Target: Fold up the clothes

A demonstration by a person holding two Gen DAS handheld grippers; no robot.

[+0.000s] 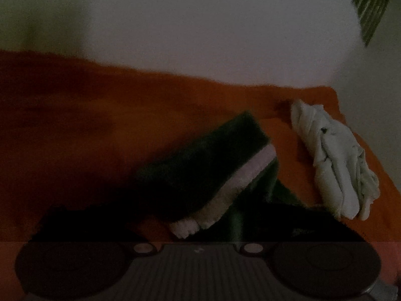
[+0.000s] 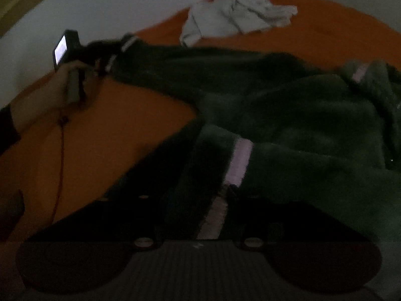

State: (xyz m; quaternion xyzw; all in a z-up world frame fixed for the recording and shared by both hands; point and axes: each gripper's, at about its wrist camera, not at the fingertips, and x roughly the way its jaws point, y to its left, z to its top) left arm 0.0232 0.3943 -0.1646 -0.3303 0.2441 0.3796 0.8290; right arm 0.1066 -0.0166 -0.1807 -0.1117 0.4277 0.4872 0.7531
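Dark green fleece garment [image 2: 288,115] sprawled across the orange sheet [image 2: 105,135], one white-striped cuff clamped in the left gripper [image 2: 110,52]. Right gripper [image 2: 200,195] straddling the other striped cuff, grip unclear. Crumpled white cloth [image 1: 333,160] near the sheet's far edge.

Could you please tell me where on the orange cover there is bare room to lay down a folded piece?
The orange cover lies bare between the left gripper and the dark green garment. The far end is crowded: the crumpled white garment lies just beyond the green one's sleeve.
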